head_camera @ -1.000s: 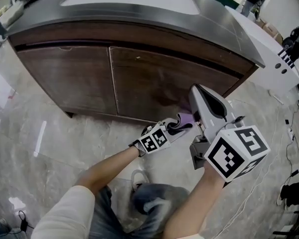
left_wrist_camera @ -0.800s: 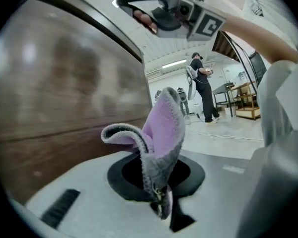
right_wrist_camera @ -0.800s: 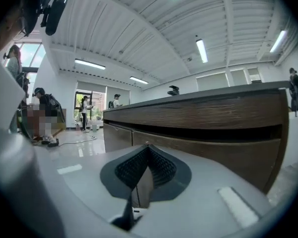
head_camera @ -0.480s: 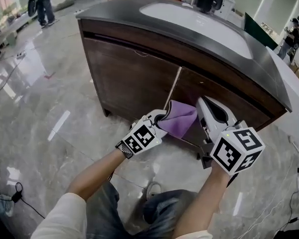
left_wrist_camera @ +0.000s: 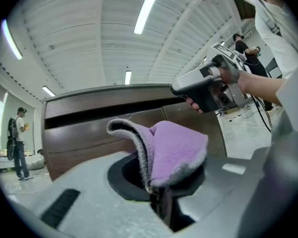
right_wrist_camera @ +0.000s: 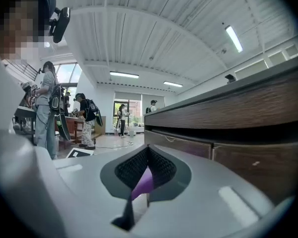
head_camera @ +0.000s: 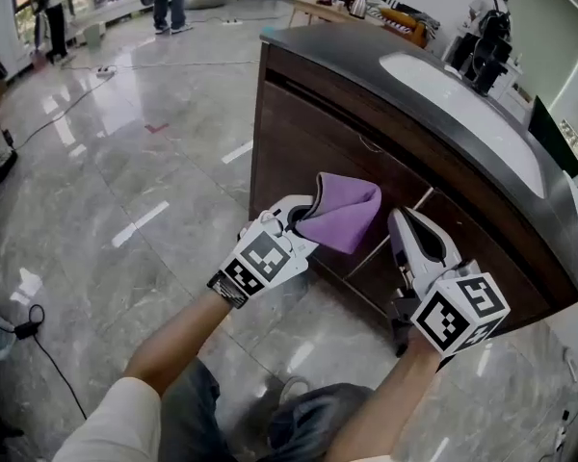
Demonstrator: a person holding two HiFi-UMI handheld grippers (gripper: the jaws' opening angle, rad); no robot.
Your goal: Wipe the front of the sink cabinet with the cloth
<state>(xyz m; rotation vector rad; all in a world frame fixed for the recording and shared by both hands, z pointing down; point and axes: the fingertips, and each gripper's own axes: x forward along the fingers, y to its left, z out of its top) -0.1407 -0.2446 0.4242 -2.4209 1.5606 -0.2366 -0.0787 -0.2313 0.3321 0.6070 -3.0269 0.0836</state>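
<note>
The purple cloth (head_camera: 339,215) was clamped in the left gripper (head_camera: 303,219), the right gripper (head_camera: 402,223) was closed on nothing, and wiping of the sink cabinet front (head_camera: 299,147) was judged unfinished.

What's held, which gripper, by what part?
Left gripper holds the purple cloth, jaws pinching its lower folded edge. Right gripper: jaws shut, not touching it.

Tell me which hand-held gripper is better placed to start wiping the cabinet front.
Left. The left hand-held gripper is shut on the purple cloth, held close to the cabinet front. The right hand-held gripper sits beside it, jaws together, apparently empty.
</note>
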